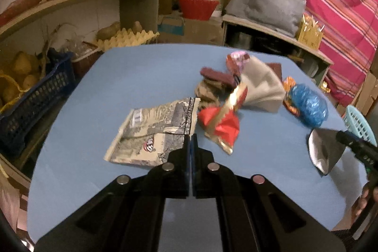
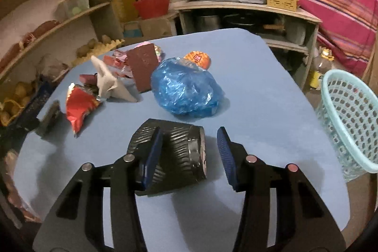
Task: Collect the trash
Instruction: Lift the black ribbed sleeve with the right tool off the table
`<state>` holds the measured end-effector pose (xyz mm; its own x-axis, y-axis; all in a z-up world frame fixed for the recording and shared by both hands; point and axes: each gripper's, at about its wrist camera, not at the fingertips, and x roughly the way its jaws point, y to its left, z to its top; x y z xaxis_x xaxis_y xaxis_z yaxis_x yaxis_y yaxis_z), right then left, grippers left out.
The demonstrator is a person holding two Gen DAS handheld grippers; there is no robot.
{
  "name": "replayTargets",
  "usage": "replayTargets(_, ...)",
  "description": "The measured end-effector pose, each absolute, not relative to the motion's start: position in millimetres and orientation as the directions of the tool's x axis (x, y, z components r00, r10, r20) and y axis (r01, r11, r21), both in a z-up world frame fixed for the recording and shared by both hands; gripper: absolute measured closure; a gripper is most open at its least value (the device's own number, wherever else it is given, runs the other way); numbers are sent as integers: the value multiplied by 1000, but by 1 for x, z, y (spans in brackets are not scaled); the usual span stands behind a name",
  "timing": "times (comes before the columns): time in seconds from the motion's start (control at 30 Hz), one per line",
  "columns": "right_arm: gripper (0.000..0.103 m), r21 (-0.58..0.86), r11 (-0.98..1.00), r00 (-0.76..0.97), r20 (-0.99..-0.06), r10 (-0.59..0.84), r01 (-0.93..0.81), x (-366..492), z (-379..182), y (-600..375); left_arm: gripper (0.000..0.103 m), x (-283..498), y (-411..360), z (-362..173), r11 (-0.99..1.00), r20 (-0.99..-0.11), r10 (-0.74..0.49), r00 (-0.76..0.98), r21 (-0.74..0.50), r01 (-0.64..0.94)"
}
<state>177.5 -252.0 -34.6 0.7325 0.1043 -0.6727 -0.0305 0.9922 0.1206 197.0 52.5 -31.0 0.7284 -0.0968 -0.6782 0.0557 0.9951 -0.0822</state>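
From the left wrist, the left gripper (image 1: 191,137) has its jaws pressed together with nothing between them, poised over the blue worktop (image 1: 99,91) at the edge of a flat grey printed packet (image 1: 151,134). A red and gold wrapper (image 1: 221,121) lies just beside it, with a crumpled blue plastic bag (image 1: 308,104) further right. From the right wrist, the right gripper (image 2: 191,154) has its jaws spread around a black ribbed cup (image 2: 178,152) lying on its side; the right pad stands clear of it. A pale blue basket (image 2: 349,119) stands off the worktop's right edge.
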Motion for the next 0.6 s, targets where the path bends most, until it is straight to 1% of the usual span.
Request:
replayTargets(0.03,48,117,993,733,-672,104,-34,176,-34,-252,102,198,51,-38,995,-689,-99,718,-86,55)
replayTargets(0.1,20,131,990,733,-667,131,-58,174,-34,-252,102,199,50,-51,996,-707,-90,701,-83,44)
replayTargets(0.2,6,107,991,748,-651,129,-78,167,-32,-245,102,199,49,-62,997,-718,-74,692,-69,35)
replayTargets(0.23,4,85,994,753,-649,110,-72,166,-32,-242,101,199,50,-63,997,-718,-67,693,-64,31)
replayTargets(0.43,4,-33,999,740,-672,-5,-23,177,-41,-220,100,195,58,-62,996,-719,-84,690,-83,34)
replayTargets(0.47,4,-52,999,740,-672,-24,-15,178,-42,-218,96,195,60,-63,996,-721,-81,688,-82,31)
replayTargets(0.5,4,-64,998,742,-670,-35,-11,179,-43,-215,88,194,63,-65,996,-726,-78,683,-80,29)
replayTargets(0.53,4,-70,997,742,-670,-41,-9,180,-44,-212,54,193,66,-66,997,-729,-71,681,-76,23)
replayTargets(0.57,4,-74,997,740,-671,-43,-9,181,-44,-211,22,191,69,-67,998,-724,-52,688,-66,7)
replayTargets(0.6,4,-78,997,739,-672,-48,-6,182,-44,-210,20,185,72,-65,999,-695,-17,718,-46,-22)
